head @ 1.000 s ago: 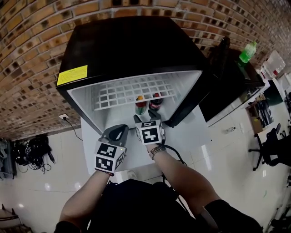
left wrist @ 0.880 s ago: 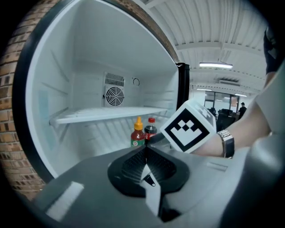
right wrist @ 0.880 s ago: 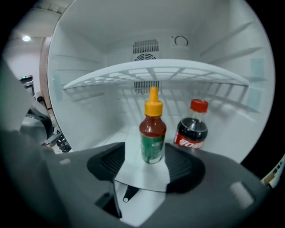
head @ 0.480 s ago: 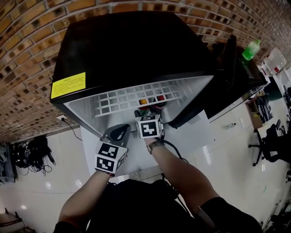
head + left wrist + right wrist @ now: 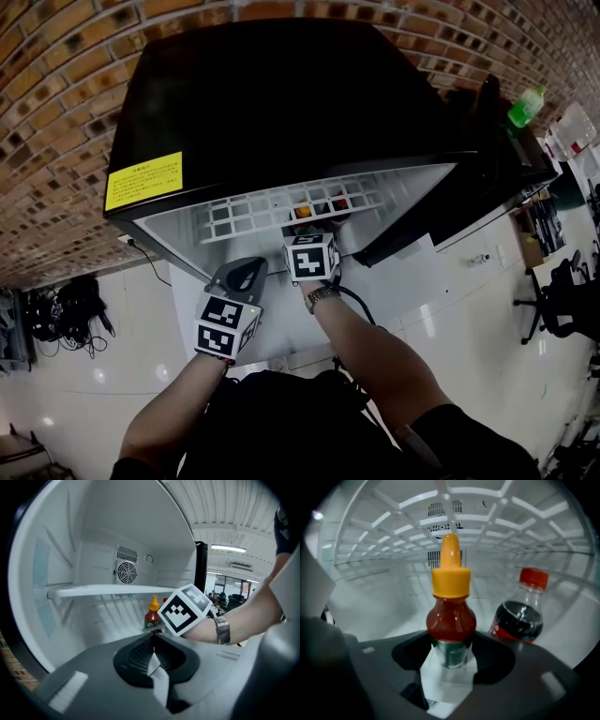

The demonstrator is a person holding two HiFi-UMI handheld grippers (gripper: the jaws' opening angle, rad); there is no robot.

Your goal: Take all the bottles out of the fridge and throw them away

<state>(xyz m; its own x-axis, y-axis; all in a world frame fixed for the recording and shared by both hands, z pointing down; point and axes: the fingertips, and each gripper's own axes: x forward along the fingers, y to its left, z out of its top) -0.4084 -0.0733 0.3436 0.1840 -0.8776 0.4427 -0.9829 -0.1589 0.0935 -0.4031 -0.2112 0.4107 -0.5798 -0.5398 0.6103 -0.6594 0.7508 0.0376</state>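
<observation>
Right gripper (image 5: 304, 234) is reaching deep into the fridge (image 5: 281, 103), under the wire shelf (image 5: 239, 204), and it is the nearer hand by far. The sauce bottle (image 5: 451, 620) is standing upright on the fridge floor, dead ahead, its long axis crossing the fingers' line, with its green label sitting right in the gap. The fingers are parted just wider than the bottle, flanking it, not yet looking clamped. The cola bottle (image 5: 519, 617) is waiting just beside it, to the right. Left gripper (image 5: 244, 270) is hanging at the fridge mouth, fingers (image 5: 139, 652) pressed together on nothing.
</observation>
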